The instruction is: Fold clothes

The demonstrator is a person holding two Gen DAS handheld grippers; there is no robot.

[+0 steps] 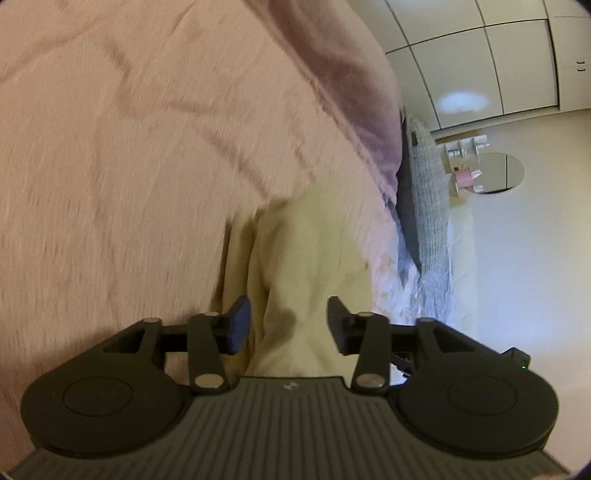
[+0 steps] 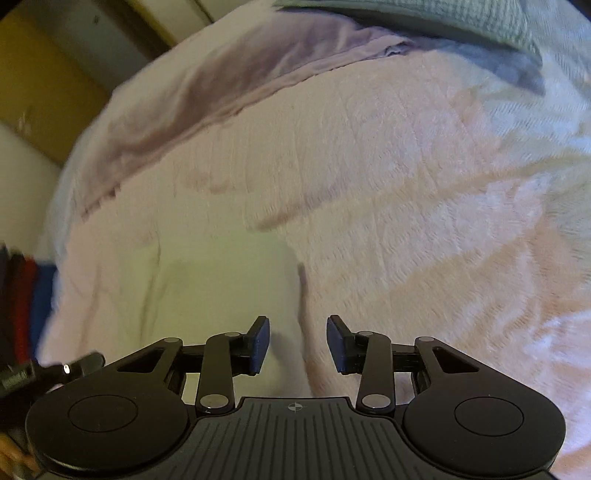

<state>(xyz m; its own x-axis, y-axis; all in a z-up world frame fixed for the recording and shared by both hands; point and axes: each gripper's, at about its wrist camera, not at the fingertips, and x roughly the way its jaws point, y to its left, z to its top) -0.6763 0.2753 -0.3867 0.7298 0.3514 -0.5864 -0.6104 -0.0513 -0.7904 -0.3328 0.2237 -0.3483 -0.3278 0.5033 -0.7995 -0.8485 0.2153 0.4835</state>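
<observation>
A pale yellow garment (image 1: 295, 266) lies on a pink fuzzy bedspread (image 1: 129, 166). In the left wrist view my left gripper (image 1: 288, 325) is open, its fingers standing either side of a raised fold of the garment. In the right wrist view the same garment (image 2: 207, 280) lies flat at lower left on the bedspread (image 2: 388, 184). My right gripper (image 2: 297, 343) is open and empty just above the garment's right edge. Both views are blurred by motion.
A mauve folded sheet (image 1: 354, 92) (image 2: 192, 96) runs along the bed's far side, with a grey-green knit blanket (image 1: 432, 206) (image 2: 424, 18) beyond. A round mirror table (image 1: 495, 173) and wardrobe doors (image 1: 480, 55) stand past the bed. Stacked dark, red and blue items (image 2: 22, 302) sit at far left.
</observation>
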